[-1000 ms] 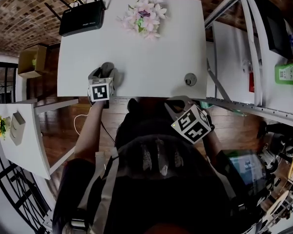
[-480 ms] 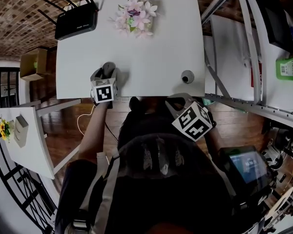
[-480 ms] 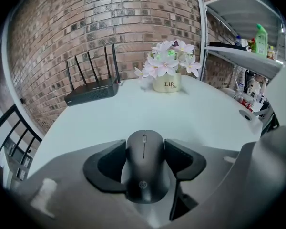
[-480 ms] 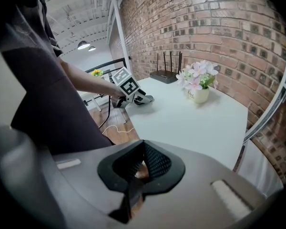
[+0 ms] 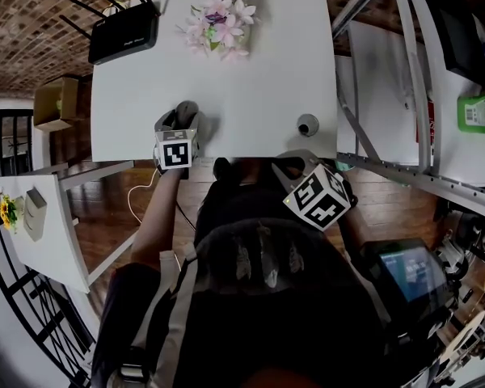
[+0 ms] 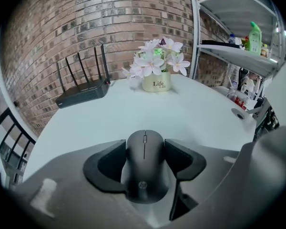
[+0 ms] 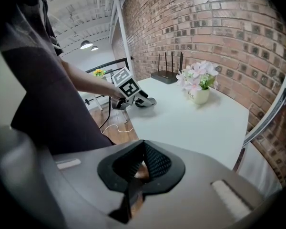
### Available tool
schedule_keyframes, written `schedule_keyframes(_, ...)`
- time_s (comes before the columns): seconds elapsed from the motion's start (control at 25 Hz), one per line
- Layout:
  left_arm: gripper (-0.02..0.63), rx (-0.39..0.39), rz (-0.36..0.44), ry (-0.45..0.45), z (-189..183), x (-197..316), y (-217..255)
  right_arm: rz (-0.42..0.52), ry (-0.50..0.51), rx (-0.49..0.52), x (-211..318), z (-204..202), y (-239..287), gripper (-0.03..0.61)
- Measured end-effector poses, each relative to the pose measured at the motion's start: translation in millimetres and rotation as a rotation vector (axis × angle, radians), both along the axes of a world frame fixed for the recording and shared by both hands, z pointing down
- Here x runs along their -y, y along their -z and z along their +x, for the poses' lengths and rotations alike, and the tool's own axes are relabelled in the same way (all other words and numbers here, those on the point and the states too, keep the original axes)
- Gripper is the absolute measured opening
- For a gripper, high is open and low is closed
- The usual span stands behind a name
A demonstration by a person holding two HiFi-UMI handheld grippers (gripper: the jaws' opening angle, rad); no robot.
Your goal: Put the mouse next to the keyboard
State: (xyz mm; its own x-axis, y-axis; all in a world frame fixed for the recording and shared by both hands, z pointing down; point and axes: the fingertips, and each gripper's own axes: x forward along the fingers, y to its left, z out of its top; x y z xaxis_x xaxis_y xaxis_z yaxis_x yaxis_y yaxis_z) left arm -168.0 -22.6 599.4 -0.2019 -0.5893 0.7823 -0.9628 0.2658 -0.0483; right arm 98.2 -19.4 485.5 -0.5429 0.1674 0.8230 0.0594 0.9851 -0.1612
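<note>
Brick wall (image 6: 109, 23) backs a white table (image 5: 259, 87), and a metal shelf rack (image 5: 412, 79) stands along the table's right side. At the far left corner of the table sits a black router (image 5: 123, 32) with its antennas up; just to its right, also by the far edge, stands a cream pot of pale pink flowers (image 5: 218, 18). The left gripper (image 5: 180, 120) reaches over the near left edge of the table, its two jaws pressed against the sides of the black mouse (image 6: 144, 168), which points towards the flowers. Whether the mouse rests on the tabletop or hangs just above it cannot be told. The right gripper (image 7: 138, 168) is held off the table, in front of the person's body near the near right corner, above the wooden floor; its jaws meet at the tips with nothing between them. A small grey round fitting (image 5: 307, 124) lies on the table near that corner, well apart from the mouse
</note>
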Motion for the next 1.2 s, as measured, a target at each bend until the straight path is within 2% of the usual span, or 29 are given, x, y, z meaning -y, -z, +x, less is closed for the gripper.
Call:
schedule_keyframes(0.16, 0.262, -0.024, 0.016, 0.030, 1.8, 1.0, 0.0, -0.004, -0.006, 0.000, 2.4, 4.5, -0.1, 0.006)
schedule_keyframes(0.24, 0.262, -0.040, 0.028, 0.005, 13.5, 7.6, 0.6, -0.002, -0.004, 0.000, 2.7, 6.3, -0.3, 0.006)
schedule_keyframes(0.36, 0.262, -0.007, 0.011, -0.048, 29.0, 18.4, 0.9, -0.001, -0.003, 0.000, 3.8, 9.7, -1.2, 0.006)
schedule_keyframes(0.48, 0.262, 0.003, -0.006, -0.040, 29.3, 18.9, 0.8, -0.009, -0.013, 0.005, 5.5, 14.4, -2.0, 0.006)
schedule_keyframes(0.64, 0.262, -0.038, 0.007, -0.030, 31.6, 19.8, 0.2, -0.009, -0.018, 0.007, 9.0, 21.6, -3.2, 0.006)
schedule_keyframes(0.76, 0.262, -0.079, 0.024, -0.044, 46.6, 29.5, 0.6, -0.007, -0.025, 0.008, 12.7, 27.2, -2.8, 0.006)
schedule_keyframes(1.0, 0.264, -0.011, -0.026, -0.098, 63.5, 43.8, -2.7, 0.003, -0.048, 0.007, 22.8, 42.1, -2.0, 0.006)
schedule_keyframes(1.2, 0.262, -0.030, -0.039, -0.092, 66.9, 43.8, -4.7, -0.001, -0.043, 0.007, 26.9, 49.4, -3.4, 0.006)
